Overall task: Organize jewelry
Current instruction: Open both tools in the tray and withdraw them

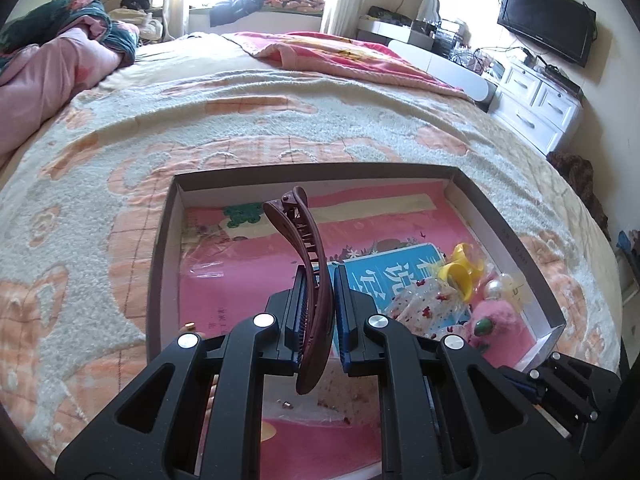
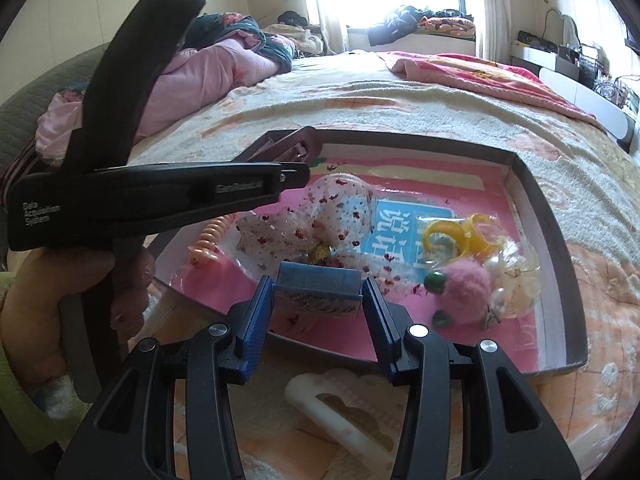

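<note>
Left wrist view: long, curved maroon hair clip (image 1: pixel 310 276), toothed inside.

One box (image 2: pixel 560 240). Two hair clips: a maroon one (image 1: pixel 308 280) and a white one (image 2: pixel 340 412). Two yellow rings (image 2: pixel 460 232). One pink pompom (image 2: pixel 464 288). One coil tie (image 2: pixel 208 240). One blue comb (image 2: pixel 316 292).

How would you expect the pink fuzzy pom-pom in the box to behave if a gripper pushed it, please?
The pink pom-pom looks fluffy, so it would probably squash rather than resist. Being roundish, it may roll toward the crinkly plastic bag beside it. It seems light, so likely easy to nudge.
</note>
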`<state>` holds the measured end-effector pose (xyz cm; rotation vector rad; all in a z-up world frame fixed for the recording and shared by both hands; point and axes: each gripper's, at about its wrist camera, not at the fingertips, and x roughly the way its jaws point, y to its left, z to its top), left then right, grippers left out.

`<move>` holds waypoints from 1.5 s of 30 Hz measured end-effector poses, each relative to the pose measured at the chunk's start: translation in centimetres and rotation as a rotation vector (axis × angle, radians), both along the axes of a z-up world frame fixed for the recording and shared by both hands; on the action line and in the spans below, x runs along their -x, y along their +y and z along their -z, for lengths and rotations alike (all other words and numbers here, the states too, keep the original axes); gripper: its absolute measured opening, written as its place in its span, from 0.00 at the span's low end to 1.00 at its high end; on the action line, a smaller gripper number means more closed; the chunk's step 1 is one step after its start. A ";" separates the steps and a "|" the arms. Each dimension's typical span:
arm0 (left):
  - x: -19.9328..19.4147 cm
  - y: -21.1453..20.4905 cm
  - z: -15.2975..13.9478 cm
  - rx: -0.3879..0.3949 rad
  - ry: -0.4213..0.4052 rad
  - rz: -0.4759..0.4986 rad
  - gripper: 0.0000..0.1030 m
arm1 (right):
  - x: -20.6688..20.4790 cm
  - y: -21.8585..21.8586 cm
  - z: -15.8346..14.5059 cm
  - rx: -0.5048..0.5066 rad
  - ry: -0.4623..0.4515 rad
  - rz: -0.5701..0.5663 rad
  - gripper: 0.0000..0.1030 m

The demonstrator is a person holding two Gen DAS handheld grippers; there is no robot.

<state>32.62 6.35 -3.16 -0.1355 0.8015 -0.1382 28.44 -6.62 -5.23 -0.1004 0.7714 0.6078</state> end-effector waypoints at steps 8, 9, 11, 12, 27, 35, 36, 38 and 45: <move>-0.3 -0.2 0.6 0.015 0.022 0.005 0.08 | 0.5 -0.2 -0.1 -0.021 0.011 0.004 0.44; -0.3 -0.2 0.7 0.016 0.026 0.006 0.08 | 0.6 -0.2 -0.1 -0.021 0.011 0.005 0.44; -0.3 -0.1 0.8 0.016 0.026 0.004 0.08 | 0.7 -0.4 -0.2 -0.026 0.014 0.007 0.44; -0.2 -0.2 0.8 0.018 0.027 0.005 0.08 | 0.7 -0.5 -0.2 -0.029 0.017 0.008 0.46; 2.2 0.1 -0.7 0.033 -0.017 -0.021 0.28 | 1.9 -3.2 -1.1 -0.054 0.008 0.072 0.62; 4.7 -0.3 -2.5 0.033 -0.068 -0.044 0.42 | 3.2 -5.2 -2.1 -0.046 -0.031 0.115 0.67; 5.2 -0.4 -2.8 0.032 -0.078 -0.046 0.44 | 3.4 -5.5 -2.3 -0.045 -0.037 0.122 0.68; 5.8 -0.7 -3.2 0.030 -0.090 -0.045 0.47 | 3.8 -6.1 -2.5 -0.041 -0.049 0.133 0.70; 8.4 -1.4 -4.5 0.038 -0.138 -0.049 0.62 | 5.1 -7.9 -3.1 -0.035 -0.072 0.170 0.73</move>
